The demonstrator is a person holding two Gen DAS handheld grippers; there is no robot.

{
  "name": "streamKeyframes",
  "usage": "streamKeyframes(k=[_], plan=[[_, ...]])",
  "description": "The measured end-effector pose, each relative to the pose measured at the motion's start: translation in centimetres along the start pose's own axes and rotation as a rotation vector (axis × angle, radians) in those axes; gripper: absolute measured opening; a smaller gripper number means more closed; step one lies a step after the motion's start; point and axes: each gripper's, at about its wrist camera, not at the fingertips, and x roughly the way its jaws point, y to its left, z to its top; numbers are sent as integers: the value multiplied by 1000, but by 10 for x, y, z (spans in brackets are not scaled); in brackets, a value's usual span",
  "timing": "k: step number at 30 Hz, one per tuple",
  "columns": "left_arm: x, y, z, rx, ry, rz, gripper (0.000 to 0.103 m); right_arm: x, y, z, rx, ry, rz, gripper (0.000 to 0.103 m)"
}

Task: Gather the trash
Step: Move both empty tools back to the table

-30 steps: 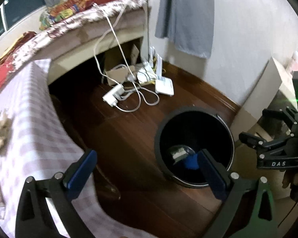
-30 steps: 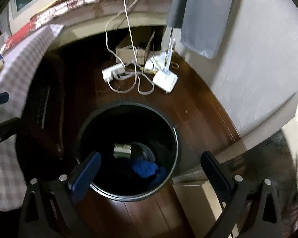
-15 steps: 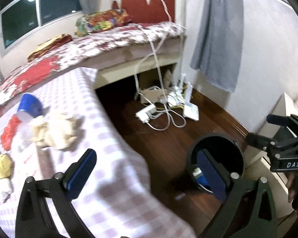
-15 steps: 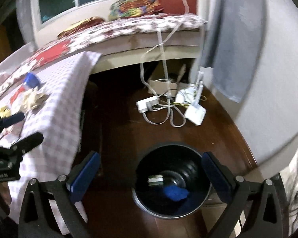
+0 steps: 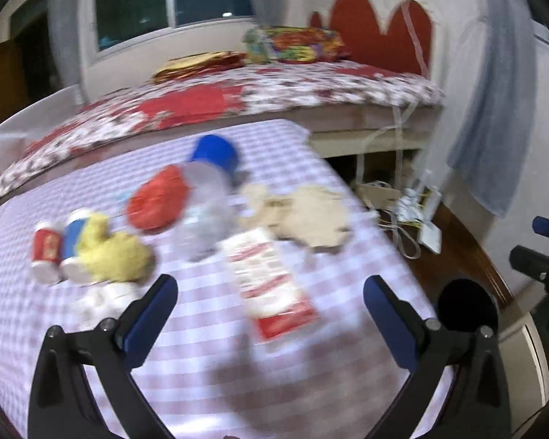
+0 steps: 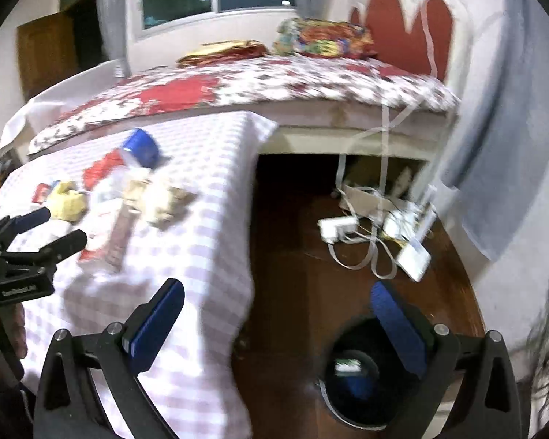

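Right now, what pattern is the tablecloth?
The tablecloth is a lilac-and-white check, clearest in the left wrist view.

Setting: bedroom in a home. Bed [image 5: 274, 91] with red-and-white floral cover, red scalloped headboard [image 5: 380, 33], bright patterned pillow [image 5: 296, 44]. Window [image 5: 164, 0] dark, curtain [image 5: 66, 22] beside it. Grey cloth [image 5: 494, 109] hanging on the white wall. Dark wooden floor [image 6: 303, 256]; power strip and tangled white cables [image 6: 369, 234] near the bed's foot. Worktop [image 5: 238, 366] under lilac checked cloth, strewn with household litter. Round black bin [image 6: 351, 376] on the floor beside it. Wooden door [image 6: 36, 51] at far left.
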Motion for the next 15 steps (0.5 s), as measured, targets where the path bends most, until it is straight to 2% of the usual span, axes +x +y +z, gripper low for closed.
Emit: streamKeyframes(k=[4, 7, 15], plan=[[-4, 41, -8, -47, -6, 87, 102, 7, 40, 17, -43, -19, 59, 103], [-6, 67, -16, -86, -2, 125, 102, 14, 76, 27, -90, -24, 99, 103], [0, 126, -40, -200, 46, 173, 102, 42, 150, 29, -164, 28, 167, 103]])
